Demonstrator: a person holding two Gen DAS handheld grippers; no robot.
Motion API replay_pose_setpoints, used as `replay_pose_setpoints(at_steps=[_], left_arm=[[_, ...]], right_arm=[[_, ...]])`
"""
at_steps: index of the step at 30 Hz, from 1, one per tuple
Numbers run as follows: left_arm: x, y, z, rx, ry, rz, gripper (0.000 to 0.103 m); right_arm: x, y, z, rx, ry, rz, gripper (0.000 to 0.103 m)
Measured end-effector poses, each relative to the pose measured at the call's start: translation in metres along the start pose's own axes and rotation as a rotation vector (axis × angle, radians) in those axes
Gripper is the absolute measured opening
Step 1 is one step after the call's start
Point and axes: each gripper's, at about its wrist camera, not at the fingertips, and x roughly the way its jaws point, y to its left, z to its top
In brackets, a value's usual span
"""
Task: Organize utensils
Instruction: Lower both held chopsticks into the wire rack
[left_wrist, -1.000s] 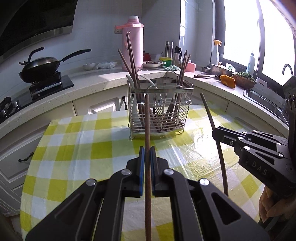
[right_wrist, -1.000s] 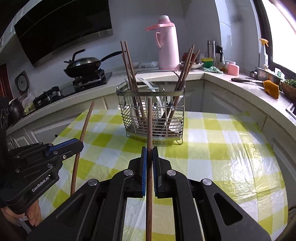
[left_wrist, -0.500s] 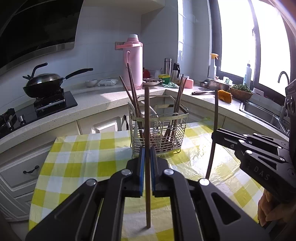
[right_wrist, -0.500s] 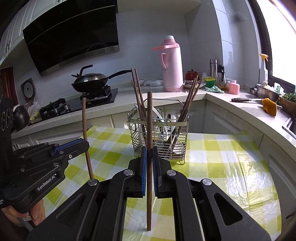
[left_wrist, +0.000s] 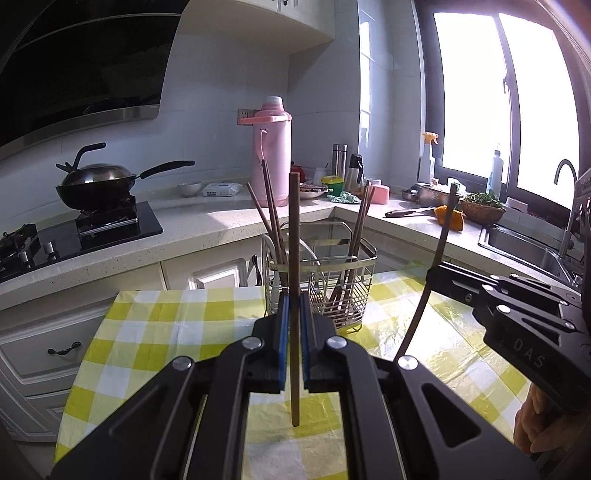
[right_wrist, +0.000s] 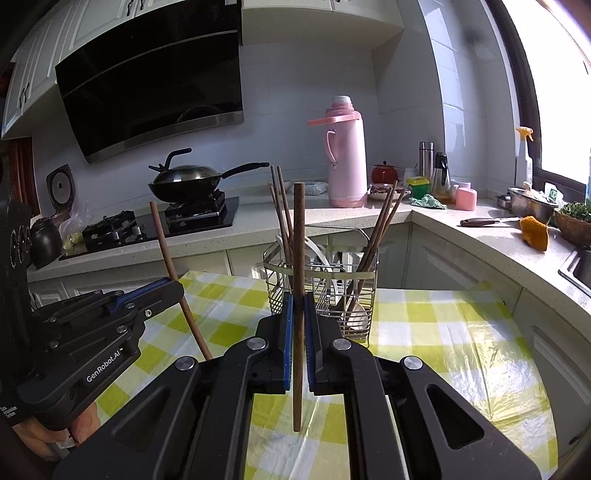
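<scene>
Covering the table is a yellow checked cloth (left_wrist: 177, 325), and on it stands a wire rack (left_wrist: 321, 280) with more chopsticks and spoons inside. The left claw (left_wrist: 291, 343) is closed tight on one upright chopstick (left_wrist: 293, 258); its lower end hangs above the cloth. The right claw (right_wrist: 299, 347) clamps a second chopstick (right_wrist: 298, 240) the same way. Only the left camera shows the sink (left_wrist: 517, 247); only the right camera shows the spoons (right_wrist: 356, 314) clearly.

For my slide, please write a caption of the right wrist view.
Right claw holds one chopstick upright before the wire utensil basket.
</scene>
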Motion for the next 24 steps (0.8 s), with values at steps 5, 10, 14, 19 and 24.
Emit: replay_pose_setpoints(at_steps=[5, 10, 14, 19, 24], left_arm=[[-0.004, -0.002, 0.018, 0.014, -0.065, 0.002, 0.006], [-0.006, -0.002, 0.048, 0.019, -0.131, 0.001, 0.006], [-0.007, -0.002, 0.077, 0.017, -0.183, -0.006, 0.006], [-0.005, -0.002, 0.114, 0.027, -0.236, -0.005, 0.006], [0.015, 0.001, 0.143, 0.013, -0.246, -0.014, 0.006]], right_arm=[[-0.005, 0.001, 0.017, -0.018, -0.059, -0.008, 0.007], [-0.007, -0.002, 0.045, -0.04, -0.123, -0.015, 0.007], [-0.005, -0.005, 0.073, -0.052, -0.17, -0.021, 0.007], [-0.004, -0.009, 0.106, -0.071, -0.22, -0.033, 0.007], [0.009, -0.022, 0.128, -0.06, -0.227, -0.034, 0.007]])
